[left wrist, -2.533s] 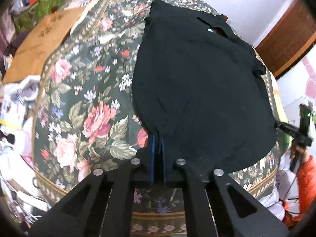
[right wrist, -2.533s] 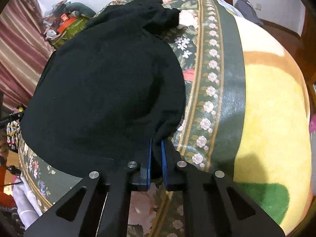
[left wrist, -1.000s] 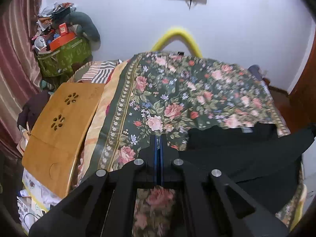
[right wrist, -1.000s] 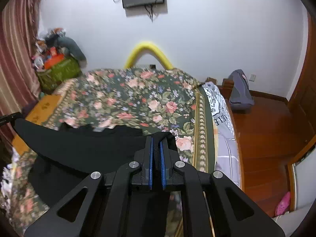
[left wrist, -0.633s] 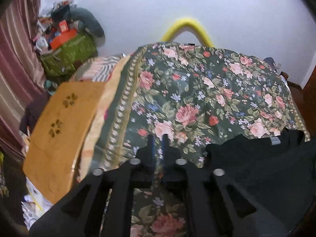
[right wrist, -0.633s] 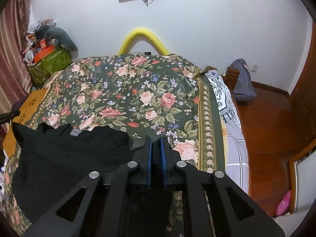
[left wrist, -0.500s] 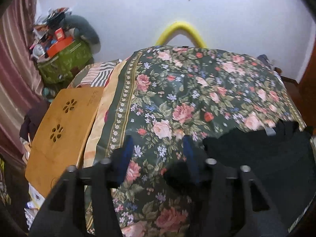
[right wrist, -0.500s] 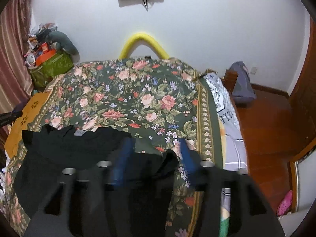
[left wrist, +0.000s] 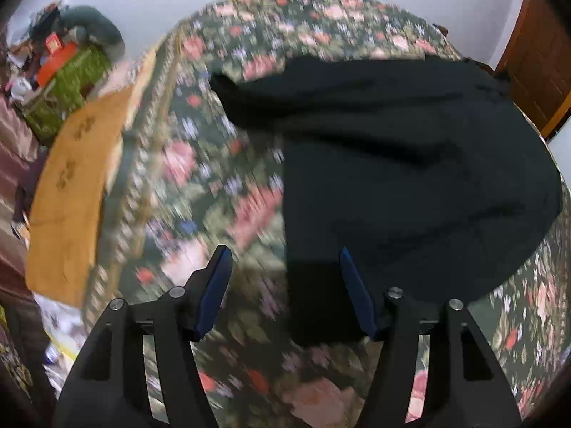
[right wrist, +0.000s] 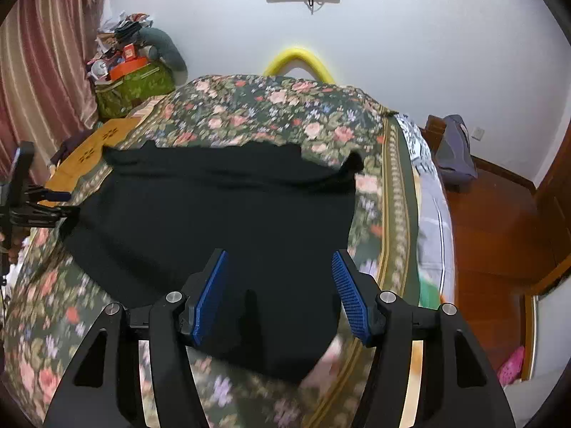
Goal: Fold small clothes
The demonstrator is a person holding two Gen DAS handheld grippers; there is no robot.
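On the floral bedspread (right wrist: 249, 107), a black garment (right wrist: 221, 214) lies released as the left gripper (left wrist: 285, 267) and right gripper (right wrist: 278, 267) widen, jaws gripping nothing.

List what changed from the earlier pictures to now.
Both tools let go: the left tool and right tool, earlier shut on the black cloth garment, are opening with nothing pinched. The garment, earlier lifted, now lies folded on the floral bedspread. The bedspread stayed put.

A floral bedspread (right wrist: 249, 107) covers the bed, with a wooden board (left wrist: 67, 192) and green bag (right wrist: 132, 87) beside it.
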